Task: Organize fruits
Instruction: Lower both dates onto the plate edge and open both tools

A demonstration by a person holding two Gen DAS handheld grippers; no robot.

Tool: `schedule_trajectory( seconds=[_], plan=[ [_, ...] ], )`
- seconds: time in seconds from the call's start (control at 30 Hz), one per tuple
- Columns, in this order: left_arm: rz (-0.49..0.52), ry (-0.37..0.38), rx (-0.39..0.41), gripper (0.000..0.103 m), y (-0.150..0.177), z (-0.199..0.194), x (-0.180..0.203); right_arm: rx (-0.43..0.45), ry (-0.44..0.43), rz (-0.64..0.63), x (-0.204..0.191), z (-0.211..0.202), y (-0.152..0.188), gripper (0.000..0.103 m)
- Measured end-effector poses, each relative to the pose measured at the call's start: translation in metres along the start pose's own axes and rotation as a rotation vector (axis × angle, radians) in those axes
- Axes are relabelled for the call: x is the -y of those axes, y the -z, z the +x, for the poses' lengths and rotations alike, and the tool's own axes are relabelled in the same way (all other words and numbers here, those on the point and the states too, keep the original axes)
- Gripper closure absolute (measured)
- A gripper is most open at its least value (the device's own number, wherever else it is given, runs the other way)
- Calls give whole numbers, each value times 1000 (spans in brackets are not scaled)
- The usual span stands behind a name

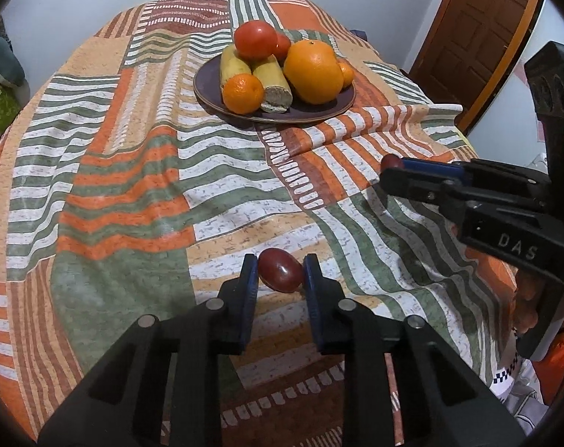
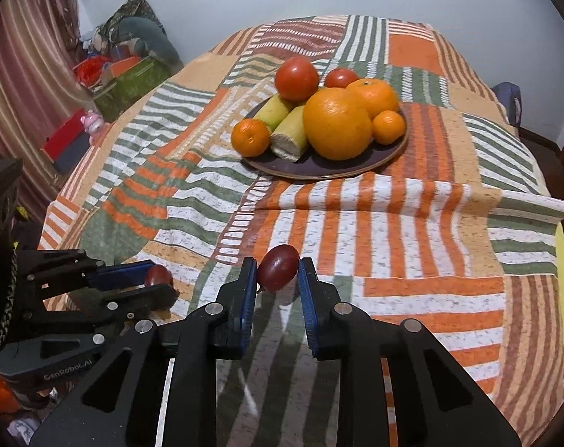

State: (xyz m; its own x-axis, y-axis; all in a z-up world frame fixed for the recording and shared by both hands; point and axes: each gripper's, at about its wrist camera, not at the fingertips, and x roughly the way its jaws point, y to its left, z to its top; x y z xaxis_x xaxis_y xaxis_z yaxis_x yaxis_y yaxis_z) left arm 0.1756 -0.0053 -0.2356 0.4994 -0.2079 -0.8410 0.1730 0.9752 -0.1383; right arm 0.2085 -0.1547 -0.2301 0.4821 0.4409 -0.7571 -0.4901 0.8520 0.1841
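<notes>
While the dark round plate [image 2: 360, 171] on the striped patchwork cloth [image 2: 393, 246] of the desk already carried tomatoes, oranges and banana pieces, each gripper was clamped on a small dark-red oval fruit. The left gripper [image 1: 280, 272] pinched its fruit [image 1: 280, 270] between blue fingers [image 1: 249, 279] low over the near cloth; the right gripper [image 2: 278, 270] held a second one [image 2: 278, 267] the same way. Both fruits sat well short of the plate. Judging by this, the carrying step was in hand; next, each would need moving forward and releasing into a free gap without knocking the pile.
</notes>
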Motion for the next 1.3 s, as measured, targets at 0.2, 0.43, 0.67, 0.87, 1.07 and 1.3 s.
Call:
schedule_trajectory(
  seconds=[0.2,0.43,0.67,0.87,1.07,1.3],
  plan=[
    [5,-7,30,79,-11,-11,0,30,16,8,6,-11,-5,82],
    [6,-6,85,79,-39,-22,1,75,37,-3,12,-23,-17,82],
    [4,4,130,79,-69,-19,1,97,39,-9,18,-20,-32,82],
    [-7,12,135,79,-90,-2,-4,83,25,-22,20,-3,-43,82],
    [-14,25,129,79,-106,14,-10,59,10,-49,17,19,-52,82],
    [10,42,123,79,-118,31,-5,30,2,-81,15,39,-59,82]
  ],
)
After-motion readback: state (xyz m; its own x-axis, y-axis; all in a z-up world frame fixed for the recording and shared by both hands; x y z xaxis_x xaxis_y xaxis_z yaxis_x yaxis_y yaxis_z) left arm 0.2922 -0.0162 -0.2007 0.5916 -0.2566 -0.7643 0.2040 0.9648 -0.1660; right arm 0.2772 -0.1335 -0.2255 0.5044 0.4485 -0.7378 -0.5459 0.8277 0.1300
